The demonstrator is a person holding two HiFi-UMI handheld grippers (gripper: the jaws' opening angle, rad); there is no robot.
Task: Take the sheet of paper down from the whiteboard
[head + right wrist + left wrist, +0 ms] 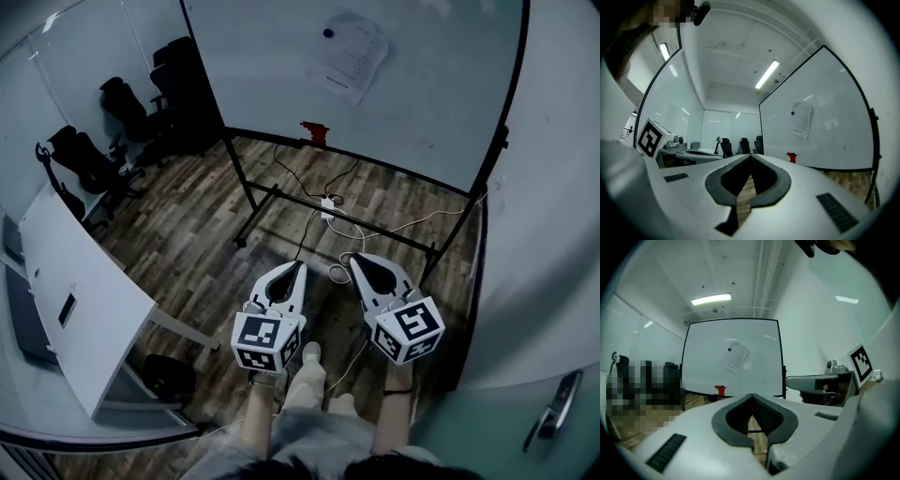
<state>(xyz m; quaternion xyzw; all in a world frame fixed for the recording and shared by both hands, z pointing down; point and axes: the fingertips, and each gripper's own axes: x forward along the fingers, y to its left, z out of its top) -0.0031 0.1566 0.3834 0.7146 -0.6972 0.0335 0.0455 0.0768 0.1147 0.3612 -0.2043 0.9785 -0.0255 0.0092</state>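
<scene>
A sheet of paper hangs tilted on the whiteboard, pinned by a dark blue magnet at its upper left corner. The same paper shows in the left gripper view and, further right, the paper in the right gripper view. My left gripper and right gripper are held side by side low in the head view, well short of the board. Both are shut with nothing between the jaws, tips pointing toward the board.
A red object sits on the whiteboard's tray. The board's black stand and loose cables with a power strip lie on the wood floor ahead. A white desk is at left, black office chairs behind it, a door at right.
</scene>
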